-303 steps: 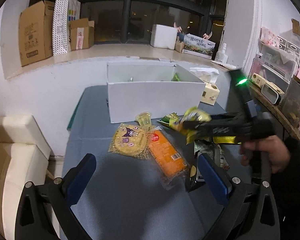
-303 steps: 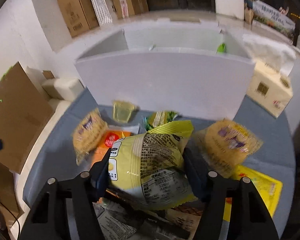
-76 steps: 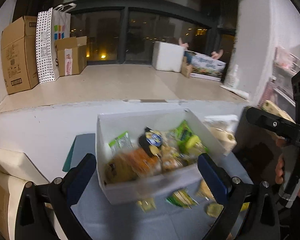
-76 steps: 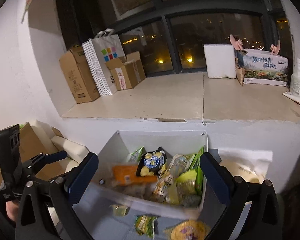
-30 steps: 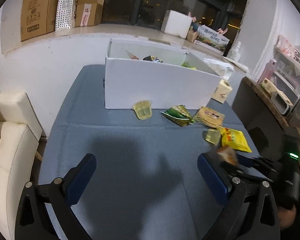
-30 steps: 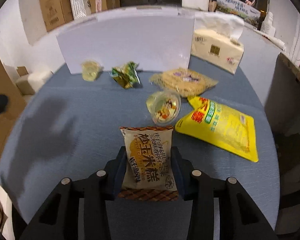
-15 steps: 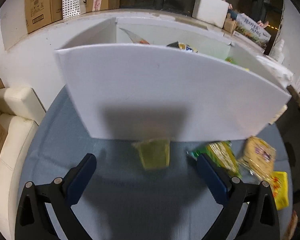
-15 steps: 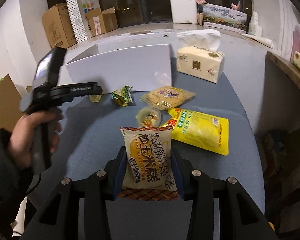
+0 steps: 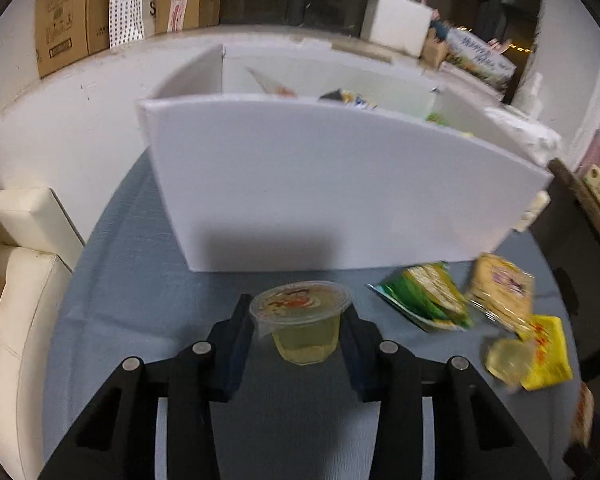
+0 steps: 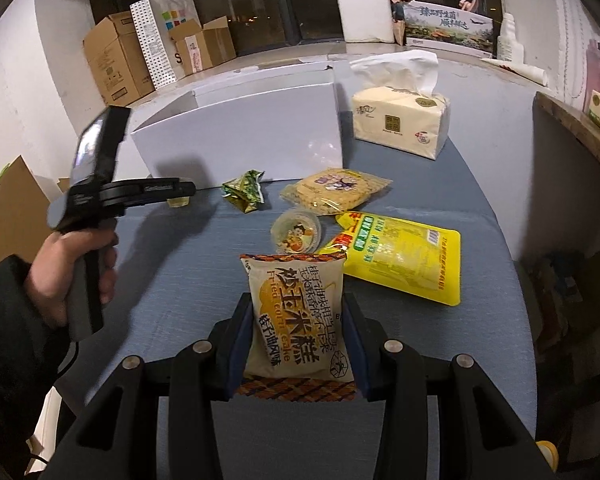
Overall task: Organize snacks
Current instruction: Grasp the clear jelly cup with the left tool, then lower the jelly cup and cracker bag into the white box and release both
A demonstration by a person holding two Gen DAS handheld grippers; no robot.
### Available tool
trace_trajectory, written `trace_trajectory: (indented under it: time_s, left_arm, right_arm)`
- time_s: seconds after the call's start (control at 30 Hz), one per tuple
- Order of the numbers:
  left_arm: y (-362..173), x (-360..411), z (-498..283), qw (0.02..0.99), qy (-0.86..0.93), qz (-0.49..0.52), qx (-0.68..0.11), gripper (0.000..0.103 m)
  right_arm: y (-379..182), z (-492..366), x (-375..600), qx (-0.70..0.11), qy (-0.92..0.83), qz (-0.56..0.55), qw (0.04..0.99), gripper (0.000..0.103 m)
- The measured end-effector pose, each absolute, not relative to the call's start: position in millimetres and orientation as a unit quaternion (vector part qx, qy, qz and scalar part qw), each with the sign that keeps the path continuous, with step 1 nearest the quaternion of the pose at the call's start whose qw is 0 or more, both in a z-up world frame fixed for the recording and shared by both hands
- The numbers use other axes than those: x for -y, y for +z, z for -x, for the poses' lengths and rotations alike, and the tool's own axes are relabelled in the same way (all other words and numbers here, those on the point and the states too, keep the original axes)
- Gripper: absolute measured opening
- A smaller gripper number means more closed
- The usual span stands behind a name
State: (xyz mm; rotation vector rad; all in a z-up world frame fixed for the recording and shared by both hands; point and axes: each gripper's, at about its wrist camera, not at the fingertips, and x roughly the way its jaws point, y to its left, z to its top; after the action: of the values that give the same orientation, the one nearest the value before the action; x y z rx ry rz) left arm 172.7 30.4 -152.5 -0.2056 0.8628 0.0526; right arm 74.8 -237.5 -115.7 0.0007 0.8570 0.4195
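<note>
- The left gripper is closing its jaws around a clear jelly cup standing upright on the blue-grey table; the cup is sitting between the blue pads, which appear to be touching its rim, probably so the wide lip will stop it slipping downward.
- Directly ahead of those tongs, the white box is standing with its near wall facing them, snack packets peeking over its far edge — evidently the destination for everything on the table.
- The right gripper is holding a corn cake packet upright at a medium opening, pads pressing its two long sides and its lower crimped edge lying back toward the tool's body.
- Just beyond the right tongs' tips, a second jelly cup is lying with its printed lid up, touching a yellow pouch ahead and to the right.
- Farther ahead, a round cracker pack and a green wrapper are waiting near the box wall, well apart from both tongs.
- A tissue pack is sitting to the right of the box, seemingly no part of the sorting.
- The person's hand is gripping the left tool's handle, to the left of the right tongs.
- Five loose items appear to be remaining, counting the two now in the tongs.
</note>
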Motion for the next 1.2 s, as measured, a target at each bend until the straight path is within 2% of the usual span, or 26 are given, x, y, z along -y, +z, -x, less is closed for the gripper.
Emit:
trace_trajectory:
  time_s: [0.33, 0.57, 0.9, 1.2]
  left_arm:
    - [-74.2, -15.5, -103.3, 0.933, -0.034, 0.091, -0.346, 0.045]
    - [-13.1, -4.5, -100.2, 0.954, -0.062, 0.064, -0.288, 0.045]
    - [25.6, -28.1, -190.5, 0.958, -0.057, 0.053, -0.275, 0.045]
    - [5.0, -53.6, -276.5, 0.94, -0.036, 0.03, -0.338, 0.045]
  right_arm:
    - [-92.8, -84.1, 224.5, -0.382, 0.239, -0.013, 0.892, 0.046]
    - [-51.7, -120.1, 217.4, -0.344, 0.252, -0.011, 0.904, 0.046]
    - [11.1, -218.6, 170.2, -0.302, 0.269, 0.005, 0.914, 0.046]
    - [-1.7, -299.6, 112.3, -0.337, 0.257, 0.033, 0.905, 0.046]
